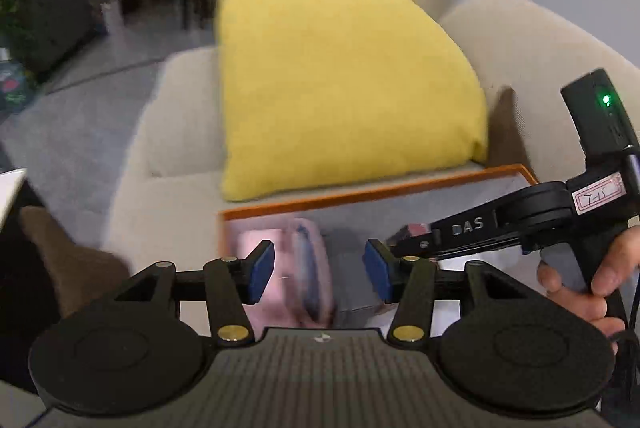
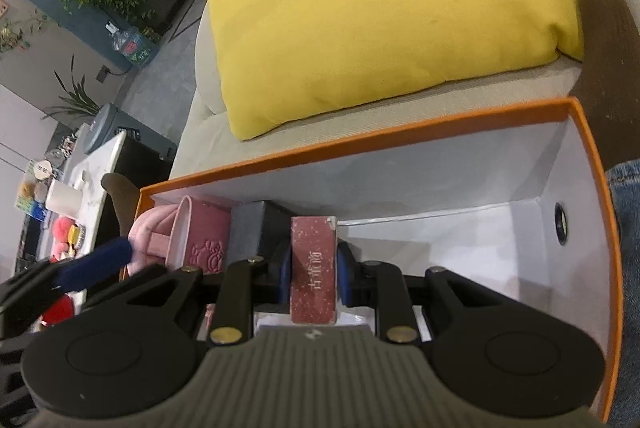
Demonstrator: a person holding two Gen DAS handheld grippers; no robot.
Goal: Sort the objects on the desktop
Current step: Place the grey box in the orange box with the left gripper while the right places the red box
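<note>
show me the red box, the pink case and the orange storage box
red box (image 2: 313,264), right wrist view, middle of its printed face
pink case (image 2: 206,238), right wrist view, its embossed side
orange storage box (image 2: 360,144), right wrist view, far orange rim

I read "DAS" in pale letters on the right gripper (image 1: 416,246) arm. The dark red box (image 2: 313,270) carries Chinese characters I can't make out for certain.

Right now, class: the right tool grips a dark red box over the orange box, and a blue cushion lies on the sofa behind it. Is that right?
One thing is wrong: the cushion is yellow, not blue, as the right wrist view shows. The right tool does grip the dark red box over the orange box.
</note>
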